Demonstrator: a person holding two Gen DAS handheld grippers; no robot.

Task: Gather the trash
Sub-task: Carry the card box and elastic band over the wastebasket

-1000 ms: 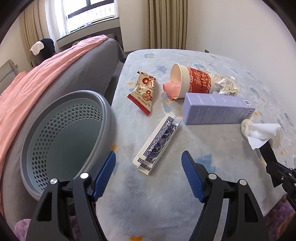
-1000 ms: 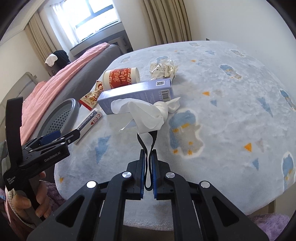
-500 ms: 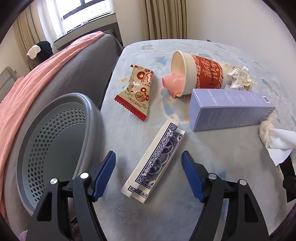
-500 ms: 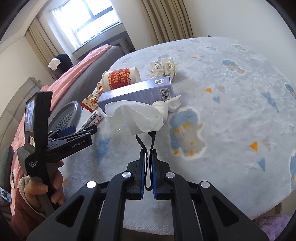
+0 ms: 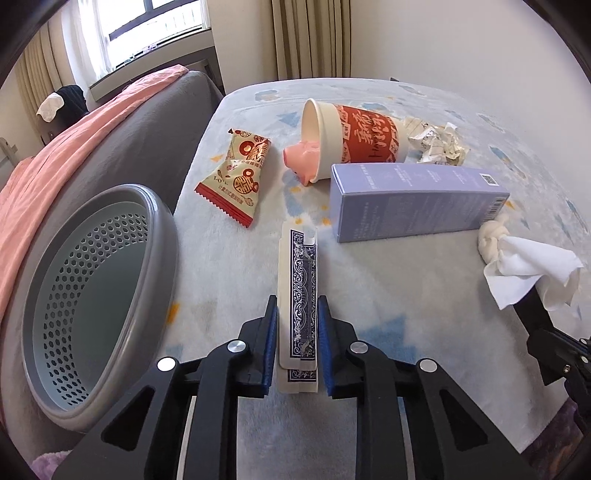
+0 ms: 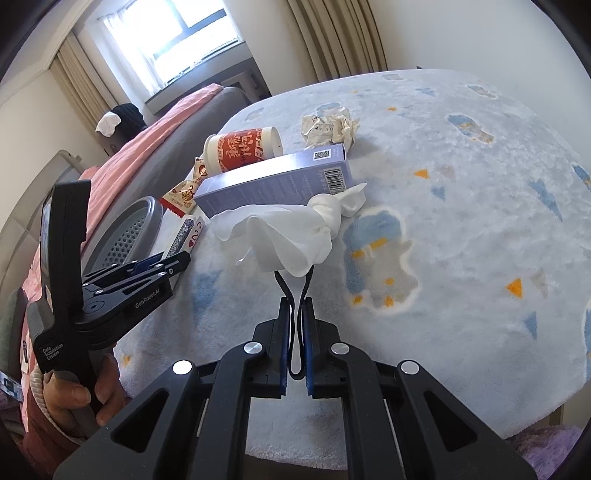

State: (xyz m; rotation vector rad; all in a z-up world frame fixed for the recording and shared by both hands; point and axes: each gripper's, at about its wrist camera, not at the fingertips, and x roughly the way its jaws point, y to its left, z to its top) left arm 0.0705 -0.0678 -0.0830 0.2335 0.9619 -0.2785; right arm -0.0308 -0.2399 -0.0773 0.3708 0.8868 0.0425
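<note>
The left gripper has just closed, clamping the playing-card box; the grey basket sits left of it. The right gripper pinches a black loop under the white tissue.

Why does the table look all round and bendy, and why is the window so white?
Left wrist view: the fisheye lens curves the table edge and darkens the corners; the window glares white. Right wrist view: same bulging, with the window washed out by daylight, while the nearby tissue stays sharp.
</note>
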